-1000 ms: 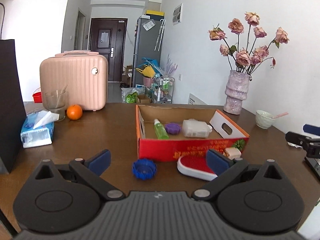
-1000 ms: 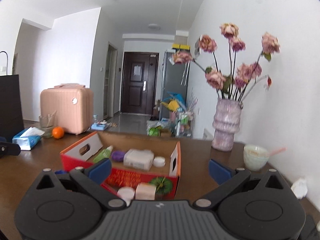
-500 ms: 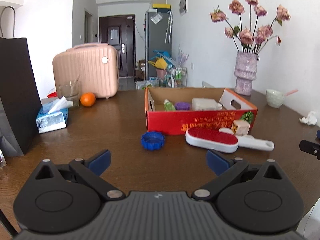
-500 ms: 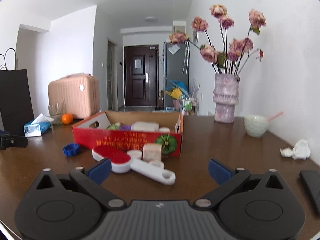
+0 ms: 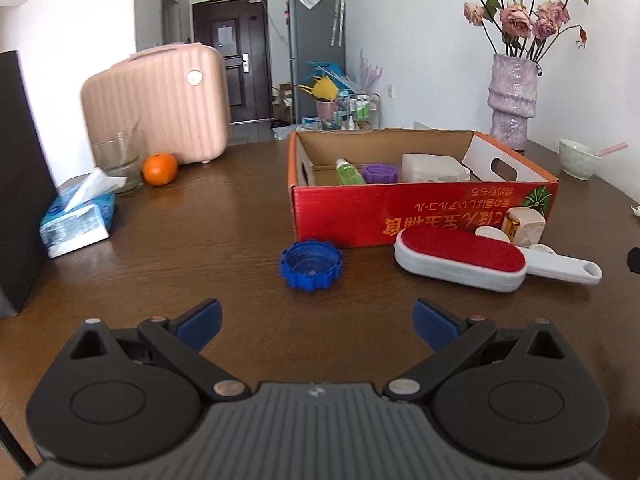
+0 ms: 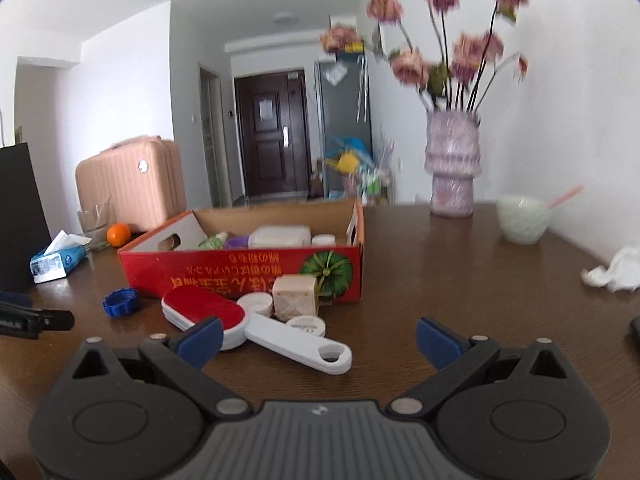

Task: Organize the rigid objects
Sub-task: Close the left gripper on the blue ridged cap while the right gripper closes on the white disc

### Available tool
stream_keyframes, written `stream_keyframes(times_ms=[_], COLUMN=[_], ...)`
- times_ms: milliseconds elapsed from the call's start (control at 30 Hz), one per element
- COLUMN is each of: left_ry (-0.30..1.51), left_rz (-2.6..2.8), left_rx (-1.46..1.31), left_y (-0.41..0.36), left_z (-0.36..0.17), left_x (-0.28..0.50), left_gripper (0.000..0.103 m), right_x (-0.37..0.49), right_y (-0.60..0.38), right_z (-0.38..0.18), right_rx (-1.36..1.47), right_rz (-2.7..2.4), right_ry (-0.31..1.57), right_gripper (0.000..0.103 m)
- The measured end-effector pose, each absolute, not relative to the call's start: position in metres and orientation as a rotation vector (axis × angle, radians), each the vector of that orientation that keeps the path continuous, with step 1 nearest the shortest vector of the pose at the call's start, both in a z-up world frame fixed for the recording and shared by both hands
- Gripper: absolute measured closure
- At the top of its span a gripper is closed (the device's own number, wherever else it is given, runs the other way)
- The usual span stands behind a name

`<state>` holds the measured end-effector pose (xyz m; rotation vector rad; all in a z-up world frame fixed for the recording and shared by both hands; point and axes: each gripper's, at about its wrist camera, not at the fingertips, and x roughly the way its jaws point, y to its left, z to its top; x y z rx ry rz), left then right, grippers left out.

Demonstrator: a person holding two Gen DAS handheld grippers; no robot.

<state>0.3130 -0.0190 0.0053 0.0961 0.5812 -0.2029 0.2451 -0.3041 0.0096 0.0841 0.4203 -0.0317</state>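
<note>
— Claws? Left gripper (image 5: 316,322) spread wide, holding nothing; right gripper (image 6: 318,338) likewise.
— Things? Blue cap (image 5: 311,265) and lint brush (image 5: 460,258) lying on the table (image 5: 208,248), just before the red box (image 5: 420,216).

Dark brown wood-grain table (image 5: 224,248). The box (image 5: 360,216) is red outside with orange lettering and a green striped melon print, plain tan cardboard inside. Blue cap (image 5: 310,265), ridged edge. Brush (image 5: 460,258) is white with a red pad. Inside the box: green bottle (image 5: 349,172), purple cap (image 5: 380,173), whitish container (image 5: 434,168). The cube (image 6: 296,296) looks cream, maybe embossed. Both grippers have blue fingertips (image 5: 198,322) on black bodies.
</note>
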Motion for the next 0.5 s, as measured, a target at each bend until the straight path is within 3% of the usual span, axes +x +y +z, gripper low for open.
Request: stream_keyframes(times_ms=[300, 433, 500], left_ry=[0.668, 0.671, 0.688], left_rz=[-0.198, -0.214, -0.219], left_rx=[0.056, 0.017, -0.003], left_y=[-0.03, -0.03, -0.029], left_z=[-0.013, -0.024, -0.031], left_x=[0.389, 0.41, 0.418], left_gripper=[0.001, 0.006, 0.014], right_x=[0.302, 0.331, 0.347], right_y=[-0.304, -0.301, -0.296], right_z=[0.001, -0.002, -0.005], right_rx=[0.069, 0.04, -0.003], right_rz=[0.0, 0.019, 0.009], right_ry=[0.479, 0.517, 0.544], right_gripper=[0.011, 0.014, 0.018])
